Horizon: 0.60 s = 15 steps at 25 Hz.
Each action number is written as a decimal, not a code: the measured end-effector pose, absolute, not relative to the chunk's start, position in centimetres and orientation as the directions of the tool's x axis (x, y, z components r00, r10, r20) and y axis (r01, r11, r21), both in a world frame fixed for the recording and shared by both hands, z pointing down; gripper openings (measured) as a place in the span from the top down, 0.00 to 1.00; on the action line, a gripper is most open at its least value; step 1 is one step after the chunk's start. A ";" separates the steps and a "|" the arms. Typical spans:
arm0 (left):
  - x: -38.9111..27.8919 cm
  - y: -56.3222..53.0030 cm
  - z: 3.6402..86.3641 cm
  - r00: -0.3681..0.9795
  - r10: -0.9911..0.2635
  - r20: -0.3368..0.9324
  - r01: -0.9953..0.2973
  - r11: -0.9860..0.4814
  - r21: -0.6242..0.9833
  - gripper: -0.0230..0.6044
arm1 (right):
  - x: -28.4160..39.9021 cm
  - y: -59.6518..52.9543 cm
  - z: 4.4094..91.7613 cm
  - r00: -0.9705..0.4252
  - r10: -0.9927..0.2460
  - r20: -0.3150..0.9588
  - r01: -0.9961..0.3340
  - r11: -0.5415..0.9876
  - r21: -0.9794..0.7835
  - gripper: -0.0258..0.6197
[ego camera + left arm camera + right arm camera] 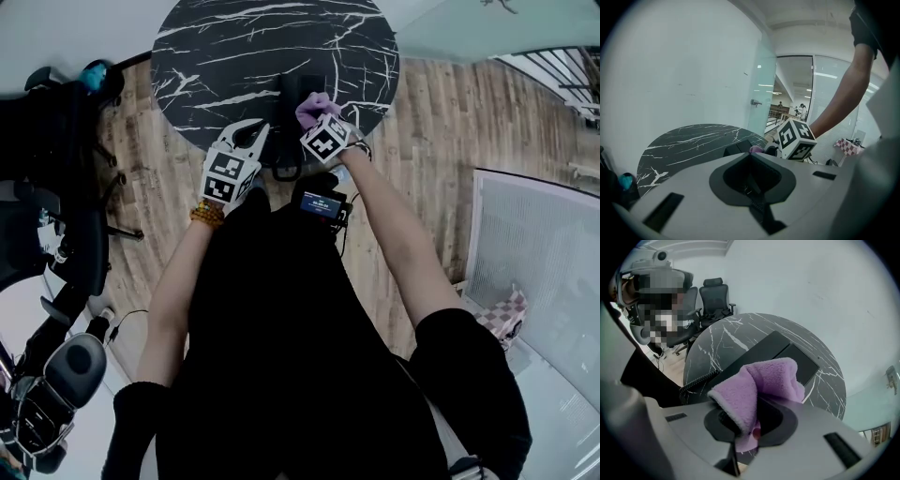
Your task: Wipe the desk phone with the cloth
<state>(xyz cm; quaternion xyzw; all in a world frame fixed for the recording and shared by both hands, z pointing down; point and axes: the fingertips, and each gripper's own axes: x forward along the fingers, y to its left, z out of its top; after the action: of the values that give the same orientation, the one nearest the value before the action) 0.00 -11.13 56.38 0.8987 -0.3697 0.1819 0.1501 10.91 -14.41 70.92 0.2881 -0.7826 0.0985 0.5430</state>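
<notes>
Black clothing on the person is filling the bottom of the head view, and beyond it, toward 12 o'clock, both tongs are reaching over the near edge of the round marble table. The right gripper is pinching a bunched fold of the purple cloth and holding it over the desk phone; no view is showing whether the cloth is touching it. The left gripper is hanging at 9 o'clock of the phone with its jaws together on nothing. Since nothing is bracing the phone, a firm wipe is likely to push it across the slick marble, and the fold may be dragged out of the jaws. Only the right gripper view is showing the coiled cord at 9 o'clock of the cloth, a likely snag, and the office chairs behind. Only the left gripper view is catching the other gripper's marker cube from the side.
</notes>
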 end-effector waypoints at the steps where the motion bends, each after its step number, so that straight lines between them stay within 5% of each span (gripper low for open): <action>1: 0.0 -11.0 56.5 0.662 -0.608 0.439 -0.717 -0.683 0.136 0.94 | 10.9 -14.1 71.1 -0.245 -0.342 0.907 -0.556 0.816 0.157 0.87; 15: -0.4 -10.4 56.5 0.660 -0.608 0.441 -0.717 -0.685 0.130 0.94 | 10.7 -11.2 72.5 -0.249 -0.297 0.922 -0.538 0.834 0.123 0.87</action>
<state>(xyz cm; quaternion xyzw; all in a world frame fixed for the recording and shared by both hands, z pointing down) -0.38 -10.44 56.55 0.8990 -0.3685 0.1848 0.1479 10.68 -11.20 72.53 0.2665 -0.7828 0.1092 0.5516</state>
